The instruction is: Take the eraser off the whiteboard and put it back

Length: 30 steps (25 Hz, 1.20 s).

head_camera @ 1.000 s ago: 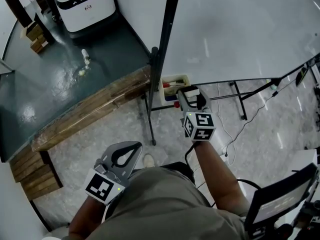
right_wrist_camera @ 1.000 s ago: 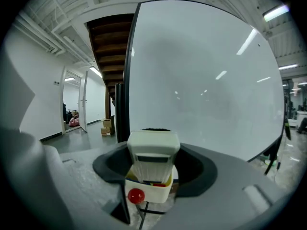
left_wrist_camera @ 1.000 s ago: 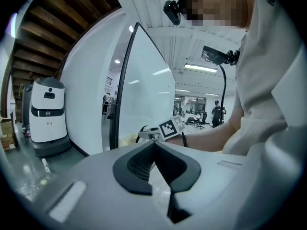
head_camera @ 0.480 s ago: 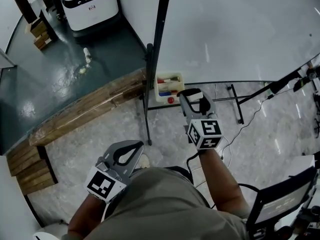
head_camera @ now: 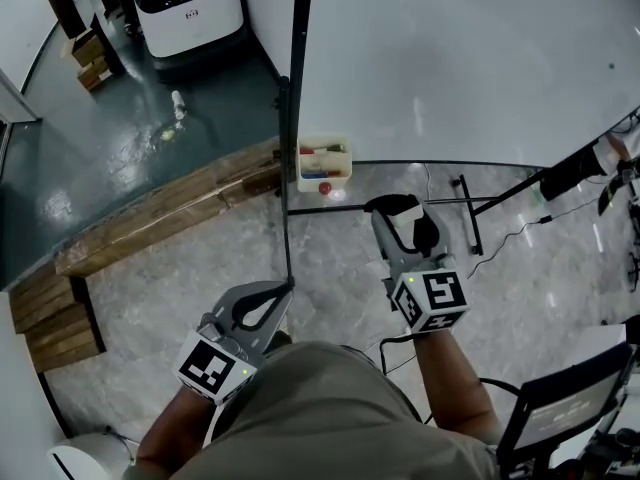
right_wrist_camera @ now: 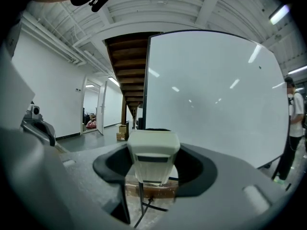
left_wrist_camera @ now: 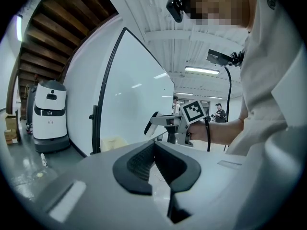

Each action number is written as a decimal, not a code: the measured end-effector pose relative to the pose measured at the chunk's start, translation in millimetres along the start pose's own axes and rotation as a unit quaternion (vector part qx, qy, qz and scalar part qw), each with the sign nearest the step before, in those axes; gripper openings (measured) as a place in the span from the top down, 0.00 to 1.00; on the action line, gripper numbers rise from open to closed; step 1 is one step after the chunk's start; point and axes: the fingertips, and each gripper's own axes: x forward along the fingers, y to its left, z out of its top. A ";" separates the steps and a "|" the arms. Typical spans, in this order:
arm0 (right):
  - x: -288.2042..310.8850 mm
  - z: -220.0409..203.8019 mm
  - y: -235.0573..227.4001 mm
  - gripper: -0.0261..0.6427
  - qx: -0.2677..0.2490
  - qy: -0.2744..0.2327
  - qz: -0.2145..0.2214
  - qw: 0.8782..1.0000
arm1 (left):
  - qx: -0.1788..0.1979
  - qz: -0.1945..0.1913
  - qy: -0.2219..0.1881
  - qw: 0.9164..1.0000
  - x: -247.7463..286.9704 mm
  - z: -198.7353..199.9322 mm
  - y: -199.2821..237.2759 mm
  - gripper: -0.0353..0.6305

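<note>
A cream eraser [right_wrist_camera: 153, 152] with a dark felt strip along its top sits between the jaws of my right gripper [right_wrist_camera: 154, 166], which is shut on it. In the head view that gripper [head_camera: 403, 218] hangs over the floor in front of the whiteboard [head_camera: 480, 58], with the eraser [head_camera: 396, 207] at its tip and apart from the board. The board [right_wrist_camera: 216, 95] is blank. My left gripper [head_camera: 272, 298] is low at the left near my body, its jaws shut with nothing between them. From the left gripper view, the right gripper [left_wrist_camera: 168, 123] shows ahead of the left one.
A small tray of markers [head_camera: 323, 165] hangs at the board's lower left corner by the black post [head_camera: 290, 118]. Stand legs and cables [head_camera: 480, 238] lie under the board. Wooden planks [head_camera: 170, 213], a white machine [head_camera: 190, 8] and a chair [head_camera: 570, 398] stand around.
My right gripper has lifted with the eraser and drawn away from the marker tray, rightward and back from the board. The left gripper has shifted only a little.
</note>
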 end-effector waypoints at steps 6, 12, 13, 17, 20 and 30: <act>-60.3 12.1 -6.2 0.57 -0.013 -0.019 0.020 1.000 | -0.002 0.008 -0.028 1.000 12.1 0.0 -43.2 0.93; -113.9 16.0 -15.9 0.57 -0.020 -0.032 0.038 0.999 | -0.008 0.012 -0.015 1.000 22.9 -11.2 -89.6 0.92; -121.1 16.7 -17.9 0.57 -0.020 -0.033 0.040 0.998 | -0.011 0.014 -0.016 1.000 23.9 -8.8 -96.3 0.92; -145.5 21.3 -26.8 0.57 -0.025 -0.038 0.046 0.998 | -0.002 0.027 -0.016 0.999 23.9 -12.6 -114.4 0.92; -157.5 23.1 -30.4 0.57 -0.031 -0.041 0.049 0.997 | 0.002 0.040 -0.016 0.999 21.0 -13.8 -124.0 0.92; -137.5 6.8 -40.9 0.57 -0.022 -0.025 0.045 0.998 | -0.015 0.038 -0.028 0.999 22.4 -13.6 -117.2 0.92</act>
